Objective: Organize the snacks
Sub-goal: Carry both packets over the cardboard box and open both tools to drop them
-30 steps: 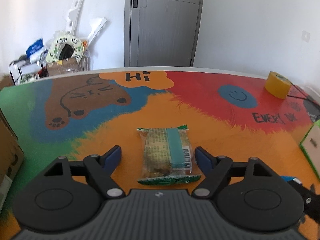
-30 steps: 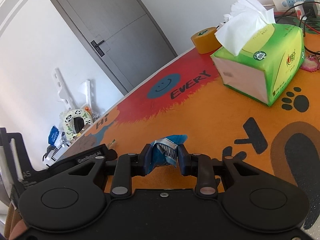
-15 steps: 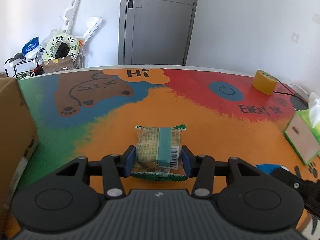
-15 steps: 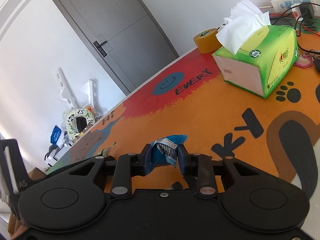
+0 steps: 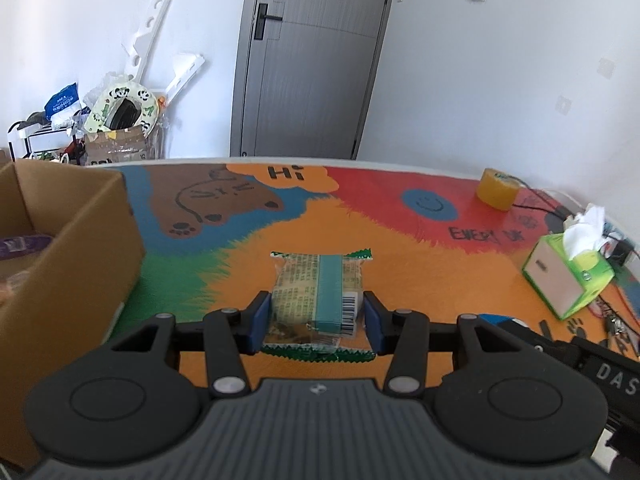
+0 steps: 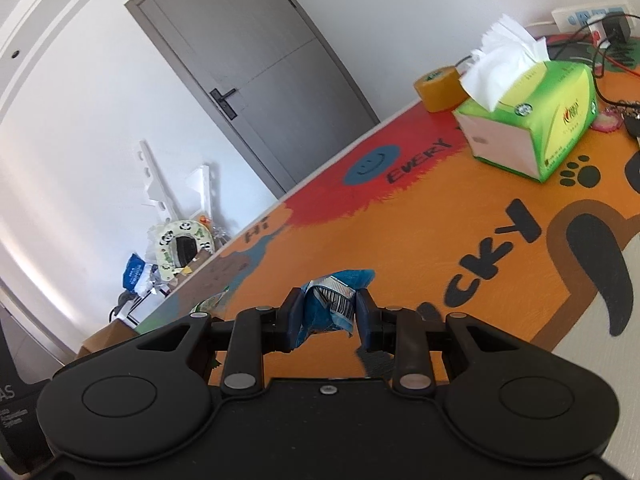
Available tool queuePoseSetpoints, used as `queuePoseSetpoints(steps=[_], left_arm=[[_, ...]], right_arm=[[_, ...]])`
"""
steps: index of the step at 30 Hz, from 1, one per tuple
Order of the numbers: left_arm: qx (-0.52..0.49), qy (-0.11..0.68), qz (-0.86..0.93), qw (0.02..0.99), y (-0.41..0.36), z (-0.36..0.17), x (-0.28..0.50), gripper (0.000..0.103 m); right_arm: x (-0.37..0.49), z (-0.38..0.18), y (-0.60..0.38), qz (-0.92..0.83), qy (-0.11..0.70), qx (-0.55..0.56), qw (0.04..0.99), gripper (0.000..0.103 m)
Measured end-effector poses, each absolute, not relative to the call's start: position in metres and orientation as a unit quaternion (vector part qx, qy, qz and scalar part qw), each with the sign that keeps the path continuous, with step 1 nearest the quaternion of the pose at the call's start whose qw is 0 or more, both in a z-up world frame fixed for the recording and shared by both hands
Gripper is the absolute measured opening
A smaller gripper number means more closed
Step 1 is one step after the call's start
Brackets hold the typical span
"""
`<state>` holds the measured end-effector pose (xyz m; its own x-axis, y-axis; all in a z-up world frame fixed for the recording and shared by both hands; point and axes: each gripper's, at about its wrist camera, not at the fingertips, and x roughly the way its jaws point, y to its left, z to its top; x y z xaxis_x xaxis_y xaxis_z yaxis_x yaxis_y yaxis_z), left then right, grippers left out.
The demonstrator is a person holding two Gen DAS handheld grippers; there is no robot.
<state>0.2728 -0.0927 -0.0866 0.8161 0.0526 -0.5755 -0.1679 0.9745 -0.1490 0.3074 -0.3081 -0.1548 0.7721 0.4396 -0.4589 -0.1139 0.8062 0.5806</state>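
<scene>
My left gripper (image 5: 316,320) is shut on a green-edged snack packet (image 5: 320,292) with a teal stripe, held above the colourful table mat. An open cardboard box (image 5: 68,240) stands at the left, with a purple packet (image 5: 20,244) inside. My right gripper (image 6: 328,314) is shut on a crumpled blue snack packet (image 6: 330,304) and holds it above the mat. The green packet's edge (image 6: 214,302) shows at the left in the right wrist view.
A green tissue box (image 5: 568,276) (image 6: 532,128) stands at the right. A yellow tape roll (image 5: 498,188) (image 6: 438,84) sits at the far right edge, with cables and a power strip (image 6: 588,16) beyond. Clutter stands on the floor past the table.
My left gripper closed on the green packet and lifted it, moving back and left so the cardboard box came into view. My right gripper rose with the blue packet.
</scene>
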Motion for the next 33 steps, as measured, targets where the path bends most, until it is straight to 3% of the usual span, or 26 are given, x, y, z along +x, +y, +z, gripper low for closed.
queuePoseSetpoints(steps=[33], left_arm=[[-0.135, 0.223, 0.091, 0.961, 0.011, -0.028, 0.185, 0.047]], right_arm=[[0.264, -0.087, -0.209, 0.249, 0.255, 0.221, 0.908, 0.029]])
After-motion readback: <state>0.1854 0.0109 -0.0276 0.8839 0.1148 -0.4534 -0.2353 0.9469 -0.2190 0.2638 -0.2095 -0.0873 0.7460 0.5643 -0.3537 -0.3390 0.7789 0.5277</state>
